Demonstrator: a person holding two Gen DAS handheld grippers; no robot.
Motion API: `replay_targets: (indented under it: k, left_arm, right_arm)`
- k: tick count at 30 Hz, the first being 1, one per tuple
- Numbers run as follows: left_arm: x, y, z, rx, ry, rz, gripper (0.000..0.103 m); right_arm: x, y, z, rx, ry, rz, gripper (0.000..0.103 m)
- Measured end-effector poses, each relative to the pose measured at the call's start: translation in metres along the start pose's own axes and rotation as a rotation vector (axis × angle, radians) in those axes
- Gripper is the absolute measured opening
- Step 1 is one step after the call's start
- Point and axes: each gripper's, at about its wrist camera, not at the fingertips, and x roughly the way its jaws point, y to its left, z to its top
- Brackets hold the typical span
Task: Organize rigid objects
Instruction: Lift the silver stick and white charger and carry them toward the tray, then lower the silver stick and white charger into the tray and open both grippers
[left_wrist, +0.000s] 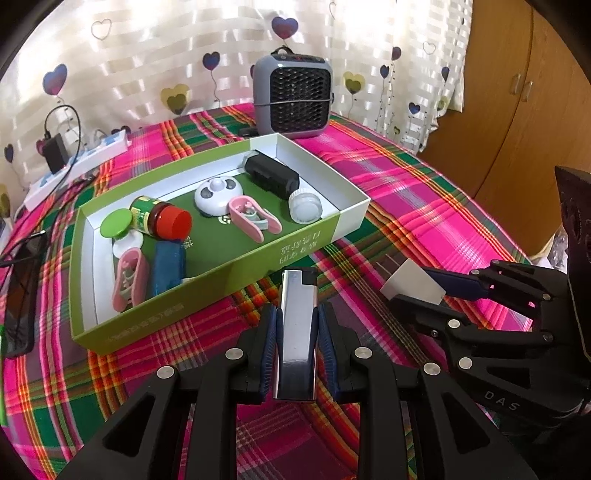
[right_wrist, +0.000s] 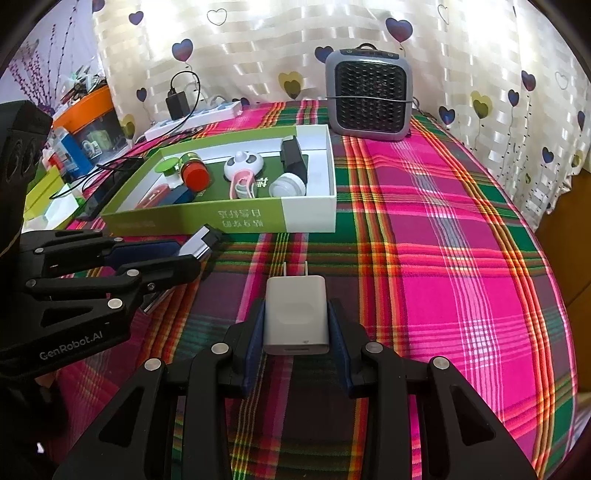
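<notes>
Nearest the left wrist camera, the left tongs are closed on a chrome lighter, which stands lengthwise between the blue pads with its black cap pointing away. To its right in that view, the right tongs grip a white plug adapter, its two prongs aimed at the box. The right wrist view confirms it: the right tongs clamp the white plug adapter on both sides, prongs forward, while the left tongs hold the chrome lighter just in front of the box wall.

Both grippers sit over a plaid cloth covering the worktop. Just beyond them lies an open green-and-white box holding a red-capped bottle, a green lid, two pink clips, a blue block, a white panda-faced gadget, a black oblong device and a round white jar.

Behind the box stands a grey mesh-fronted fan heater, with a white power strip at the left and a heart-print curtain at the back.
</notes>
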Motion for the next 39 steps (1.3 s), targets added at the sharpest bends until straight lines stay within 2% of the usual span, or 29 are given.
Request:
replay_targets:
  k: [19, 29, 39]
  left_arm:
    - [-0.036, 0.008, 0.003, -0.028, -0.081, 0.018, 0.022]
    - [-0.048, 0.022, 0.012, -0.062, -0.120, 0.050, 0.022]
    - [-0.047, 0.046, 0.023, -0.108, -0.135, 0.078, 0.022]
  right_arm:
    - [-0.023, 0.006, 0.011, 0.004, -0.070, 0.003, 0.035]
    - [-0.034, 0.014, 0.031, -0.023, -0.122, 0.006, 0.035]
    - [-0.026, 0.022, 0.058, -0.051, -0.140, 0.032, 0.035]
